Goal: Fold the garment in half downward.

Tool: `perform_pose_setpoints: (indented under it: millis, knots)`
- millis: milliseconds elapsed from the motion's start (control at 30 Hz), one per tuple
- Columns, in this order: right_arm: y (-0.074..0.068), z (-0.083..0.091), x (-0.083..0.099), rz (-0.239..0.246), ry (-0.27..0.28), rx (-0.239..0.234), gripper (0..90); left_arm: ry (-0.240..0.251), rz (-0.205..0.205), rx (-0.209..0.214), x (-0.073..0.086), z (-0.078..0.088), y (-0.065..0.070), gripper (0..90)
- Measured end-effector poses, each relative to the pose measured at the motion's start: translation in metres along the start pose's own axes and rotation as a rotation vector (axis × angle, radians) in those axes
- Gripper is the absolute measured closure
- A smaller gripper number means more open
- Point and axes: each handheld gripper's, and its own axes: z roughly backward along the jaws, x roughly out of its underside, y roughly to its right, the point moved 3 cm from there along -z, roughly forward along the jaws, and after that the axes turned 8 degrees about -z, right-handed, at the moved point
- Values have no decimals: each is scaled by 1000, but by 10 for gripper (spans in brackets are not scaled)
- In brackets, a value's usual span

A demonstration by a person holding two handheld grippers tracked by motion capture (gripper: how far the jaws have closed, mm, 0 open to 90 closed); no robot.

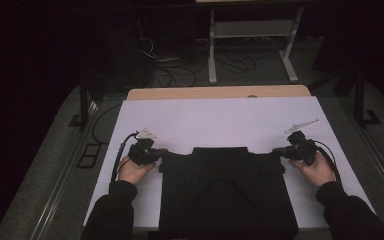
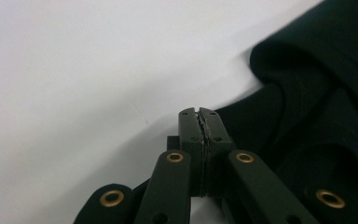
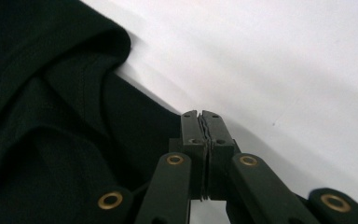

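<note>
A black garment (image 1: 227,195) lies folded flat on the white table top (image 1: 220,115), reaching its near edge. My left gripper (image 1: 162,151) is at the garment's left sleeve edge, and my right gripper (image 1: 276,151) is at its right sleeve edge. In the left gripper view the jaws (image 2: 199,112) are pressed together, and the dark cloth (image 2: 317,93) runs in to them from the right. In the right gripper view the jaws (image 3: 201,113) are likewise closed, with the cloth (image 3: 37,93) meeting them from the left. Each seems to pinch a thin edge of fabric.
A wooden strip (image 1: 220,92) borders the table's far edge. Beyond it on the dark floor are cables (image 1: 175,70) and a white metal stand (image 1: 250,45). Bare white surface lies behind the garment and on both sides of it.
</note>
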Motion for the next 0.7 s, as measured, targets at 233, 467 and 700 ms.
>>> perform_pose_setpoints:
  millis: [233,467,700]
  knots:
    - [4,4,-8,-34,44,-21,875,10,-14,-30,-10,-1,-5,886]
    - [6,3,-21,-36,69,-17,875,19,2,-42,-15,-1,-11,885]
    - [6,8,-34,-39,98,-14,875,2,-13,-50,-27,5,-18,885]
